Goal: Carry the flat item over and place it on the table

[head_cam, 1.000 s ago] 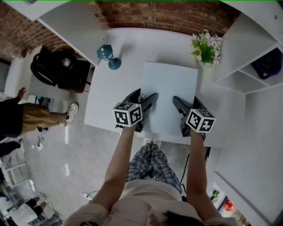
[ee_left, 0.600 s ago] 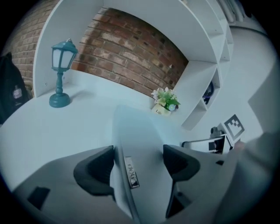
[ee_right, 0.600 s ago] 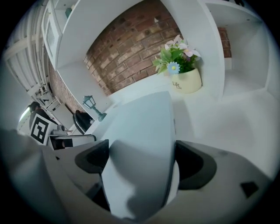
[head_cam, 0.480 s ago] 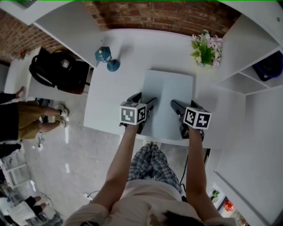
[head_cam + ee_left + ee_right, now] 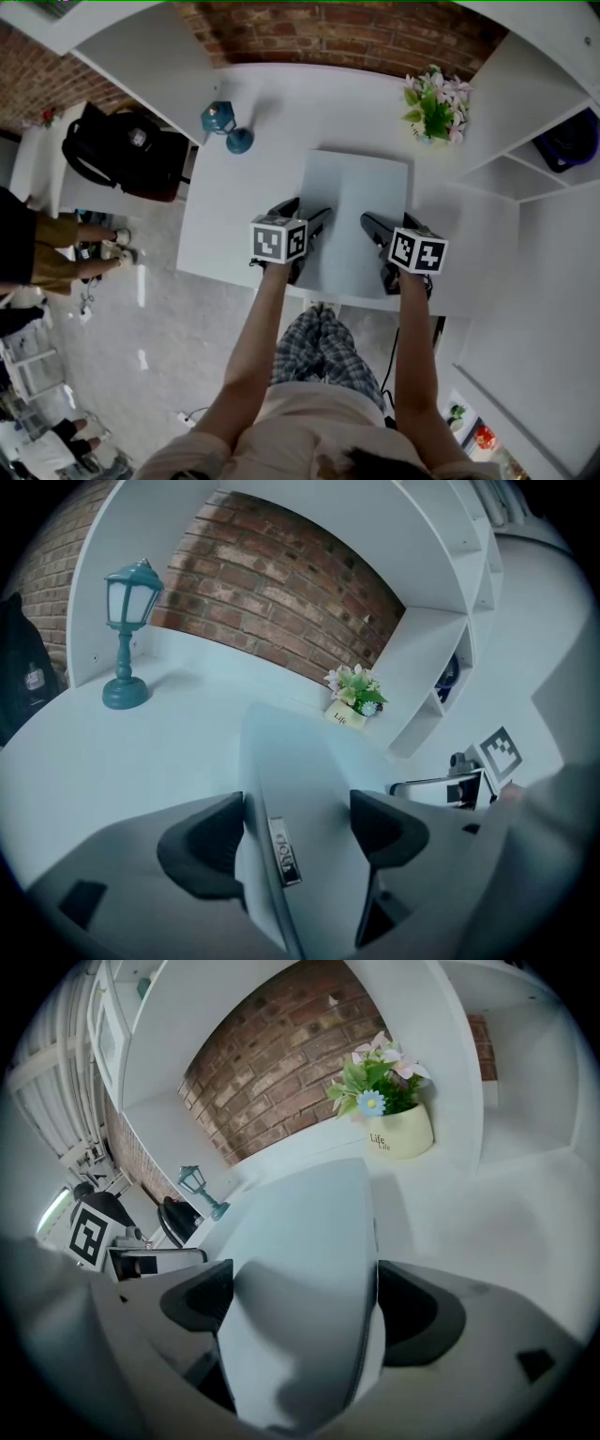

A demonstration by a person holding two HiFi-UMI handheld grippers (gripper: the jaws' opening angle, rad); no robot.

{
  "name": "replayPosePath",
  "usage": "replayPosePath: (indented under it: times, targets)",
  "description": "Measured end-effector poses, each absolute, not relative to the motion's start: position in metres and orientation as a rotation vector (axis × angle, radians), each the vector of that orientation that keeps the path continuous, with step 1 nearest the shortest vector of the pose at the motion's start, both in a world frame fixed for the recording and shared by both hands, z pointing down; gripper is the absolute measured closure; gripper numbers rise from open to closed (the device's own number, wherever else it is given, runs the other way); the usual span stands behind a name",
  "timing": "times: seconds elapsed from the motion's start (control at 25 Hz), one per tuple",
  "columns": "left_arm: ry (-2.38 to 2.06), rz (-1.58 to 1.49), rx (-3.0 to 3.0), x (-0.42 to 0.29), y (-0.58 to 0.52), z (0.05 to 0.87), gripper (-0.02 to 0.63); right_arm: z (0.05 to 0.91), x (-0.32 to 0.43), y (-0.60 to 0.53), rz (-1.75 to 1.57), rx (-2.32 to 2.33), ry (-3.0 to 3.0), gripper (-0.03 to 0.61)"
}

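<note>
The flat item is a closed pale grey laptop (image 5: 354,211), lying level over the white table (image 5: 234,216) near its front edge; whether it rests on the top I cannot tell. My left gripper (image 5: 307,232) is shut on its left side and my right gripper (image 5: 377,236) on its right side. In the left gripper view the laptop (image 5: 300,780) runs away between the dark pads (image 5: 202,846), a small logo plate showing on its edge. In the right gripper view the lid (image 5: 309,1232) fills the gap between both pads (image 5: 417,1312).
A teal lantern lamp (image 5: 225,120) stands at the table's back left, a potted flower (image 5: 433,105) at the back right. White shelves (image 5: 525,159) rise on the right. A black backpack (image 5: 122,150) sits left of the table; a person's legs (image 5: 56,248) are further left.
Both grippers and the laptop shifted slightly nearer and lower a second ago, then held still. The person at the left has walked on.
</note>
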State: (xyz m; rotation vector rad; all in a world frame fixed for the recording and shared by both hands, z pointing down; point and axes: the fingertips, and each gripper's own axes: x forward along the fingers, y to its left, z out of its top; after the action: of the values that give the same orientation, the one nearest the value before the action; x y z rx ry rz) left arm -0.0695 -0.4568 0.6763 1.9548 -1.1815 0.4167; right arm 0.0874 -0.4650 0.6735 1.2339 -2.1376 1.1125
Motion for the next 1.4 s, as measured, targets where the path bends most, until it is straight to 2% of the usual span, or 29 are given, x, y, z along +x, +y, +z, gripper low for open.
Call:
replayPosePath:
  times: [0.28, 0.48, 0.56, 0.72, 0.88, 1.04, 1.4]
  targets:
    - [-1.246, 0.449, 2.049, -0.078, -0.458, 0.651, 0.268, 0.648, 0.098, -0.463, 1.064, 1.288, -2.190, 0.100]
    - [-1.341, 0.334, 2.148, -0.090, -0.457, 0.602, 0.273, 0.604, 0.112, -0.458, 0.986, 1.371, -2.313, 0.115]
    - [-1.357, 0.301, 2.216, -0.090, -0.453, 0.575, 0.318, 0.578, 0.115, -0.454, 0.914, 1.403, -2.390, 0.163]
    - [-1.400, 0.188, 2.331, -0.093, -0.445, 0.514, 0.395, 0.520, 0.121, -0.441, 0.695, 1.463, -2.522, 0.310]
    - [-1.495, 0.097, 2.415, -0.104, -0.430, 0.464, 0.459, 0.471, 0.131, -0.426, 0.487, 1.566, -2.577, 0.410]
    - [-1.563, 0.040, 2.489, -0.112, -0.413, 0.422, 0.525, 0.432, 0.143, -0.407, 0.372, 1.672, -2.609, 0.448]
    - [-1.605, -0.123, 2.581, -0.119, -0.380, 0.369, 0.584, 0.376, 0.170, -0.370, 0.136, 1.836, -2.633, 0.532]
